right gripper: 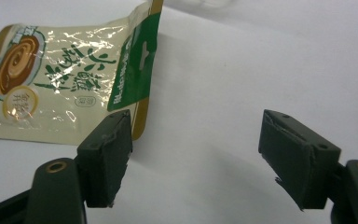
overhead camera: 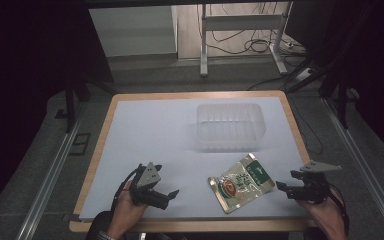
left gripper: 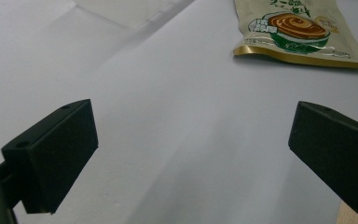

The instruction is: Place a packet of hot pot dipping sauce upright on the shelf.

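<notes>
The pouch (overhead camera: 241,182) lies flat on the surface (overhead camera: 150,130) in front of the bin (overhead camera: 230,126), long axis slanting, its green end nearest the right gripper (overhead camera: 286,186), both it and the left gripper (overhead camera: 166,194) gaping empty.

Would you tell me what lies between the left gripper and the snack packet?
Nothing: bare white table separates the left gripper from the snack packet, shown in the high view.
</notes>
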A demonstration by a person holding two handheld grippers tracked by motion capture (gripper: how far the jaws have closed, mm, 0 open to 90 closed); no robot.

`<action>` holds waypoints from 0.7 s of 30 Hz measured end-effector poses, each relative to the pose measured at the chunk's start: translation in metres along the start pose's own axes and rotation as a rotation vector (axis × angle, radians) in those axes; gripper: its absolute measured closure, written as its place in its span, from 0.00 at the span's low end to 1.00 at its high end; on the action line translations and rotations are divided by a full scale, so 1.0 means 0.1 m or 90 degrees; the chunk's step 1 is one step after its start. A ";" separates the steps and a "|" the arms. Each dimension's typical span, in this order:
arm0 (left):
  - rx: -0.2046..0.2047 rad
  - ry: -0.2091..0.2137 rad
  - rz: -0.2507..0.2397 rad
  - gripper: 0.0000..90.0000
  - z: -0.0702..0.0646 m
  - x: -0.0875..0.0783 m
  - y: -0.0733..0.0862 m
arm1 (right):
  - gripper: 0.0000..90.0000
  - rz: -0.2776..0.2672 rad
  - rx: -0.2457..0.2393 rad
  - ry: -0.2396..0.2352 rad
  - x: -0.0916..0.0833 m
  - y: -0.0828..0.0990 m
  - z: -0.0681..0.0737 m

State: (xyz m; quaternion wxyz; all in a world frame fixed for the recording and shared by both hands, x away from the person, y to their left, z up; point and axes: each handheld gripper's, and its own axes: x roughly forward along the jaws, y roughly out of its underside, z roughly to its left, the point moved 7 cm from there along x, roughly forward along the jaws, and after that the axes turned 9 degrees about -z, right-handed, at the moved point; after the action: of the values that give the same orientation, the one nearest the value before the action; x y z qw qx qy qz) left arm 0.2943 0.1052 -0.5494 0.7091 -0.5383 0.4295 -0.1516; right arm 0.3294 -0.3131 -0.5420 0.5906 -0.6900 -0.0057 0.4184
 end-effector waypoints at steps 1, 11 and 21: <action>0.000 0.000 0.000 0.01 0.00 0.00 0.00 | 0.28 0.001 -0.001 0.000 0.00 0.00 0.00; 0.002 0.000 0.001 0.01 -0.01 0.00 0.00 | 0.25 0.000 -0.002 -0.003 0.02 -0.01 0.04; 0.003 0.001 0.002 0.01 -0.01 0.01 0.00 | 0.24 0.011 0.005 -0.016 0.04 -0.07 0.13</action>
State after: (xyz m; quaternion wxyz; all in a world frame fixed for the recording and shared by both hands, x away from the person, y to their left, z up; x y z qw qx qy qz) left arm 0.2937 0.1039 -0.5499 0.7104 -0.5354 0.4307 -0.1522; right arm 0.3273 -0.2985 -0.5377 0.5895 -0.6826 -0.0054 0.4318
